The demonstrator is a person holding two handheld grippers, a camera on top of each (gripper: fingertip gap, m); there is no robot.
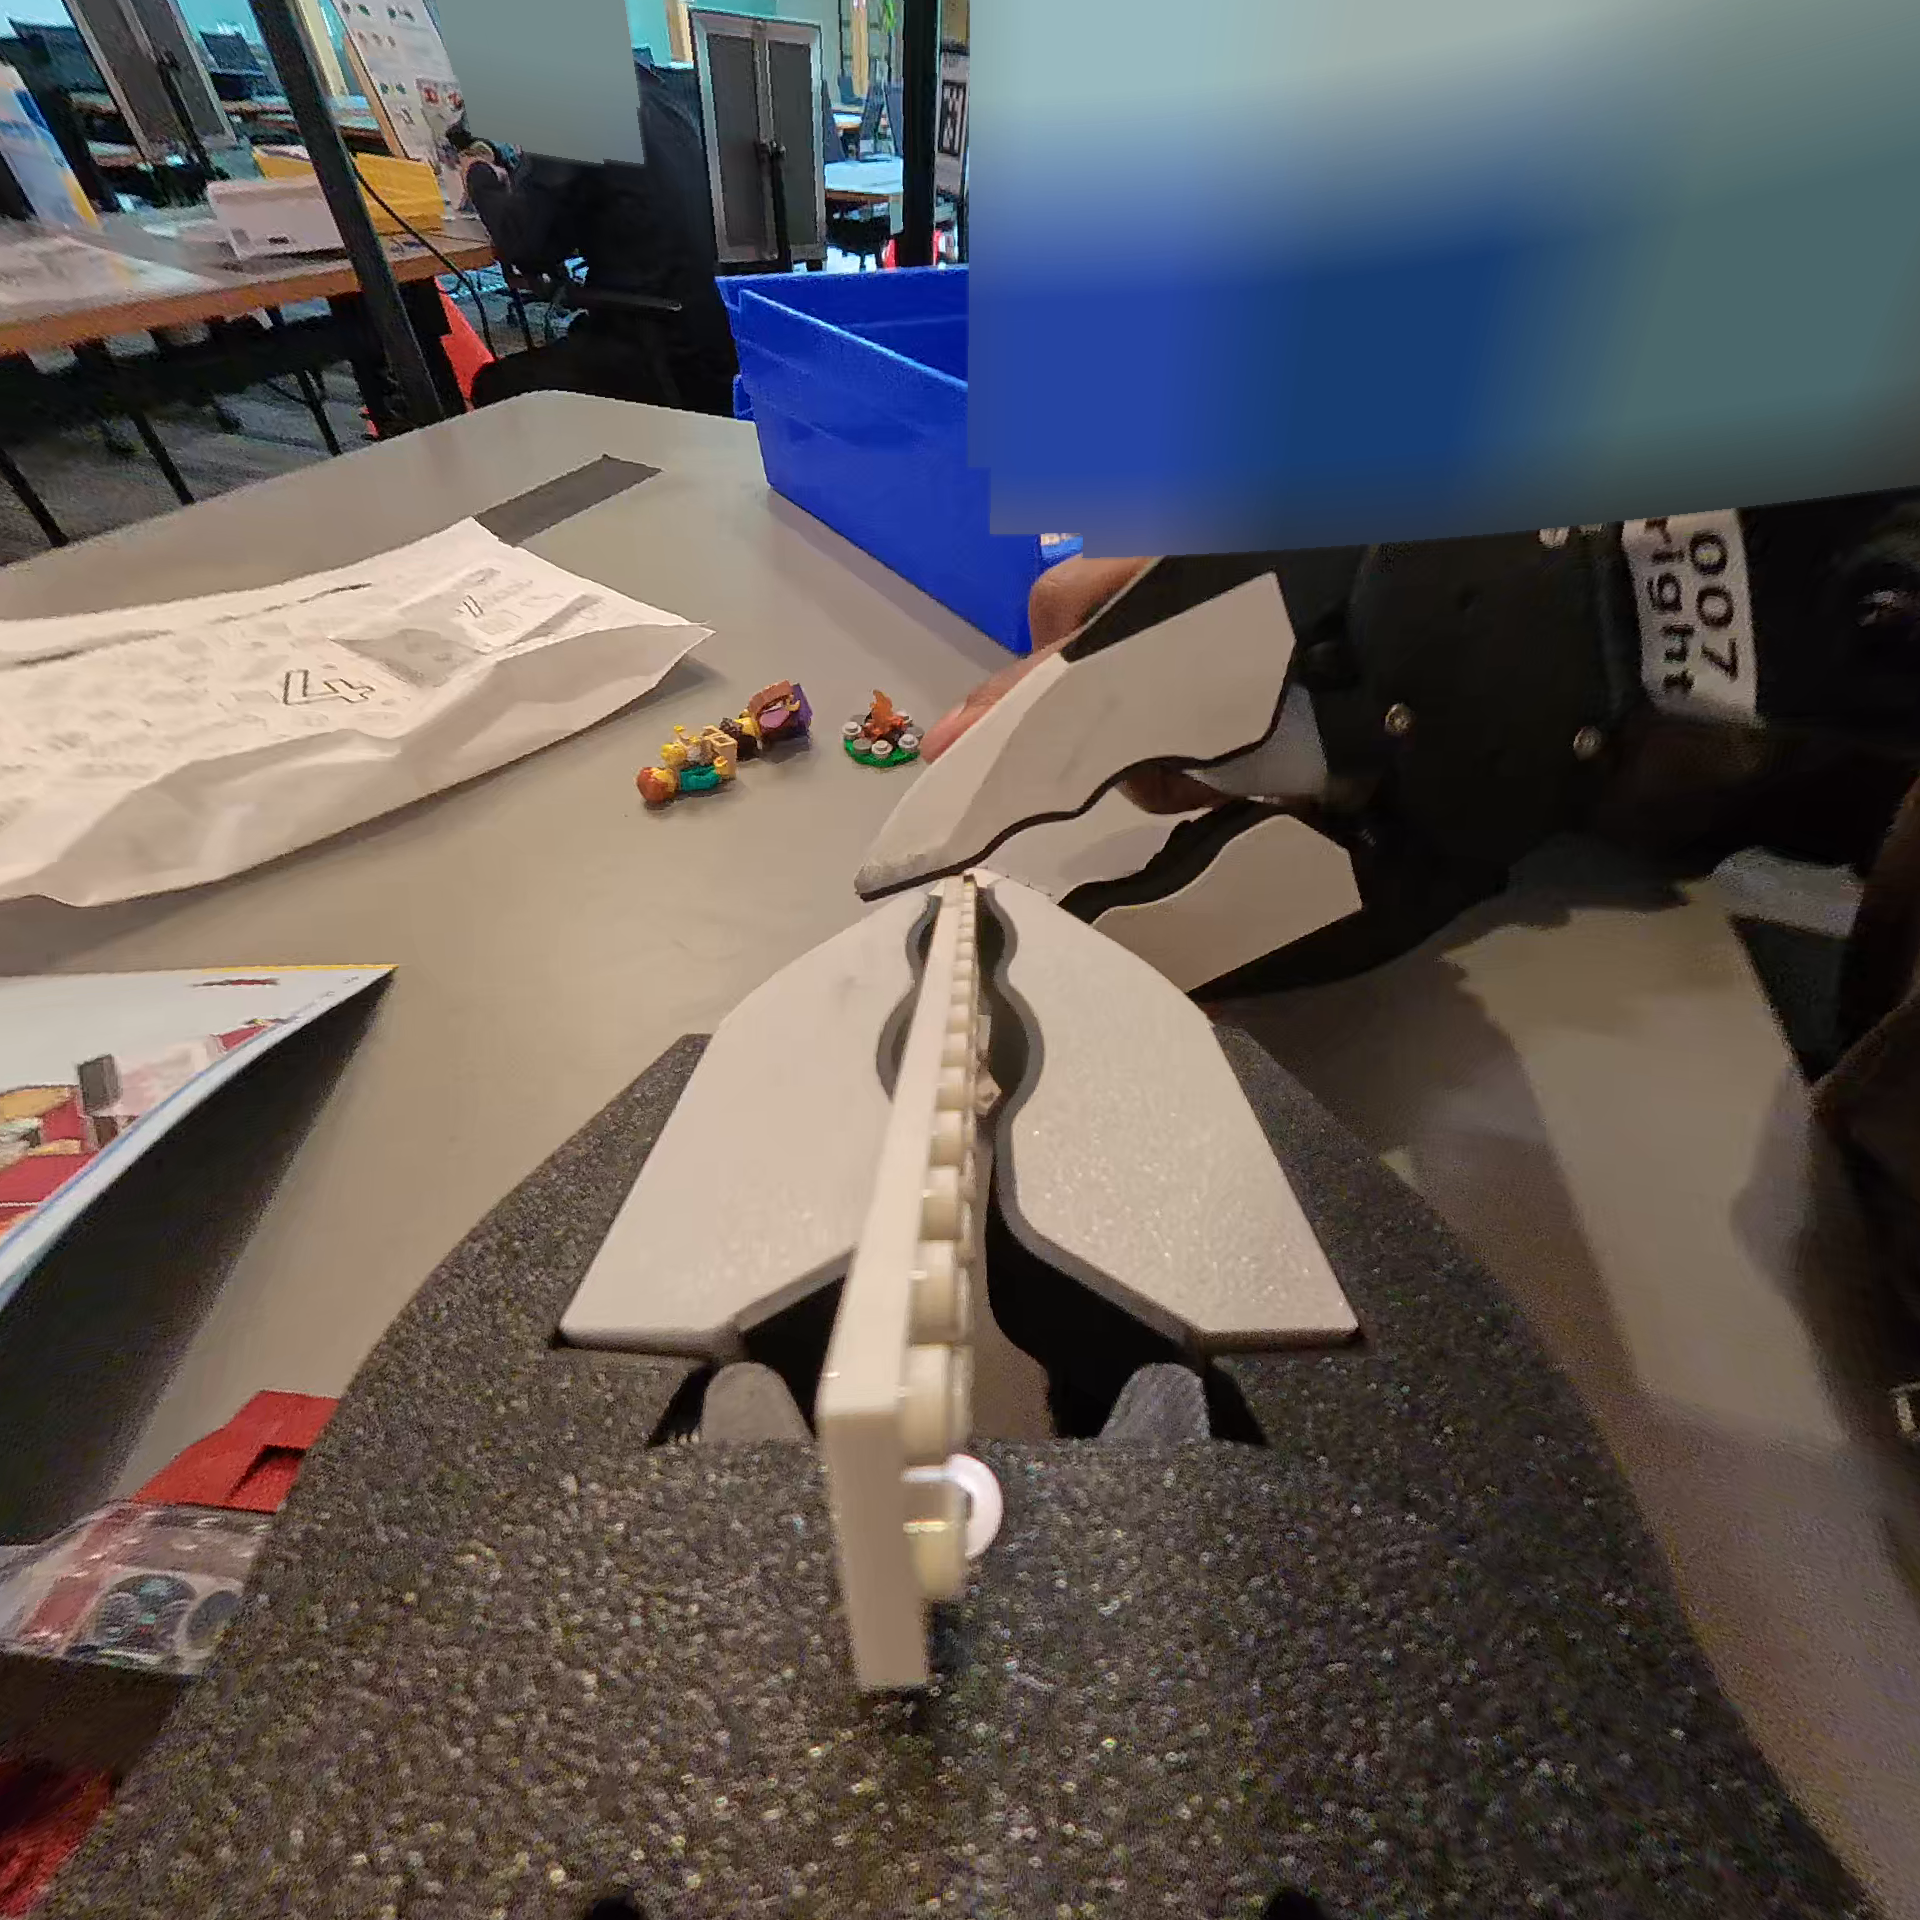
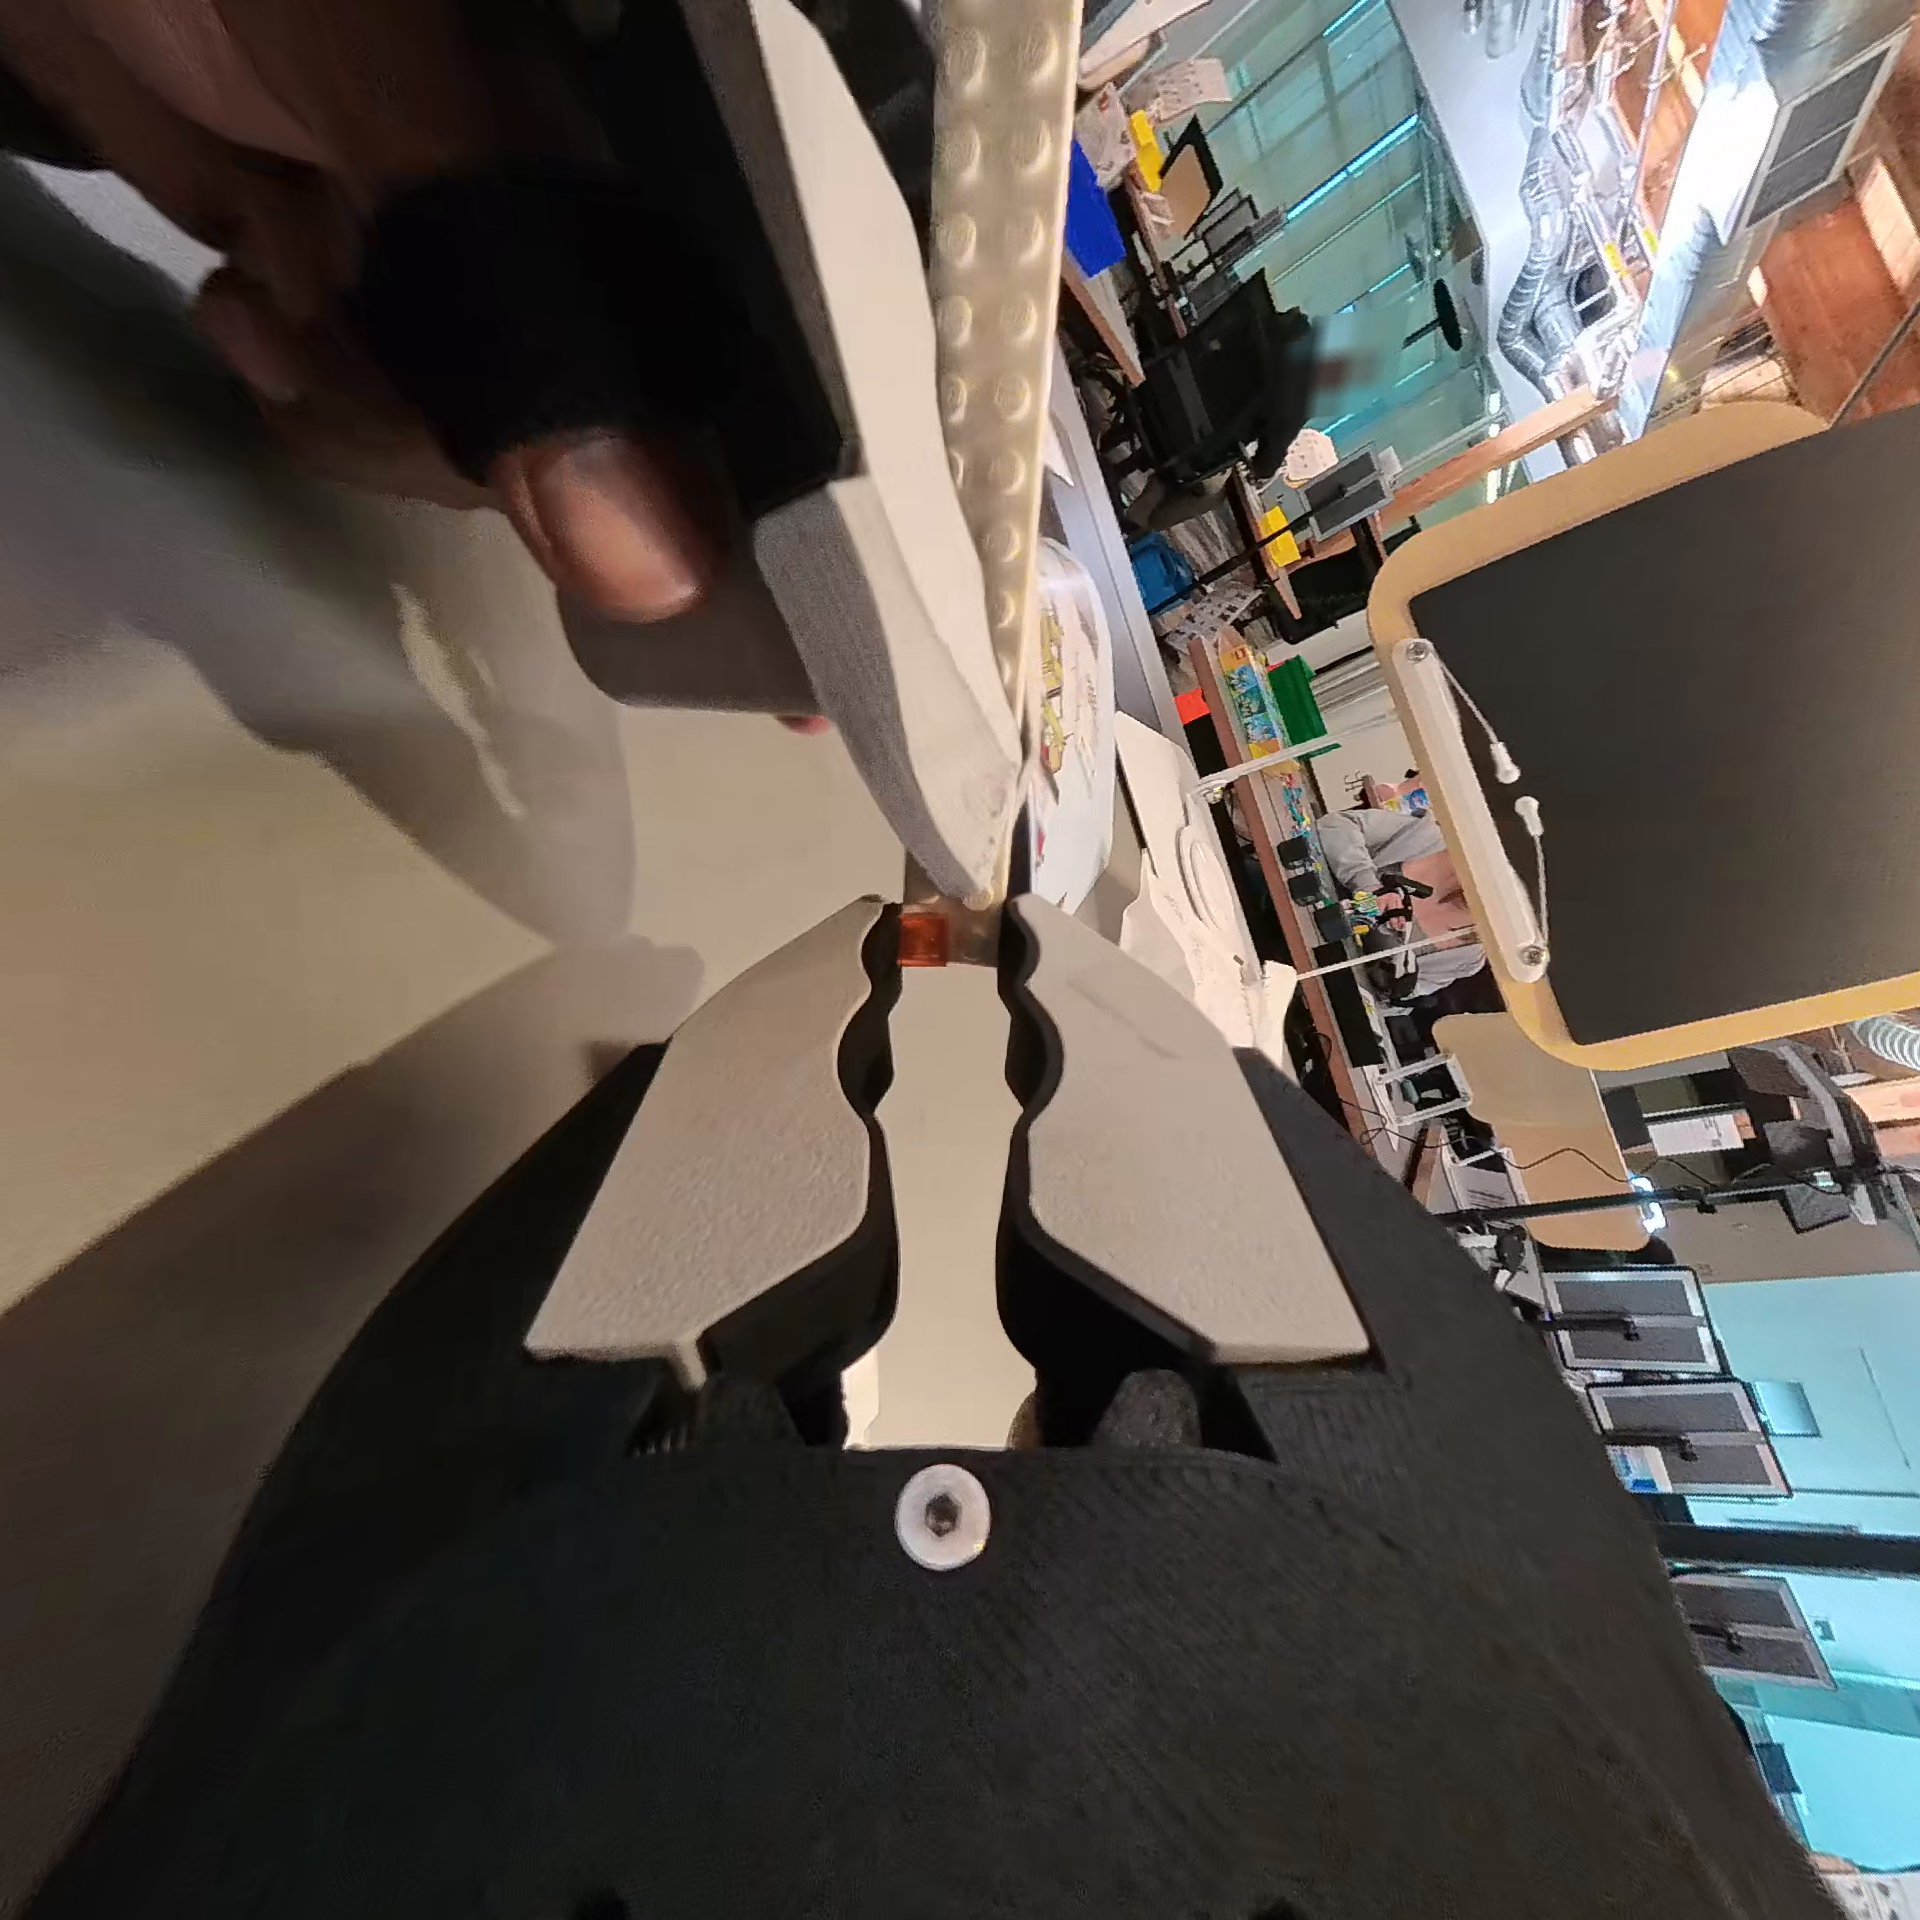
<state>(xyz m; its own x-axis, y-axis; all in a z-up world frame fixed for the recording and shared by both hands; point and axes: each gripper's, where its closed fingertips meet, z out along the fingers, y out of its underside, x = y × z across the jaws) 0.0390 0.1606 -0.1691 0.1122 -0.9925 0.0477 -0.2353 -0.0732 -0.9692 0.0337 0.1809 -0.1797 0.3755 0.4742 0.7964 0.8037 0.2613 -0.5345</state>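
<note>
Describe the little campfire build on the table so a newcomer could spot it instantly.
Start at the blue bin at the far edge of the grey table. Just in front of it, right of the white printed sheet, lie three small brick builds in a row. The campfire is the rightmost: a round green base, grey stones around it, orange flames on top.

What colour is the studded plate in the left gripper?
Light tan studded plate, clearest in the left wrist view.

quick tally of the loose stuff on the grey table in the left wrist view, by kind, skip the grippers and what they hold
small colourful toy-brick builds: 3, two touching, one green-based round one apart
white printed paper bag: 1
open printed booklet: 1
blue plastic bin: 1
clear bag of small parts: 1
total: 7
</note>
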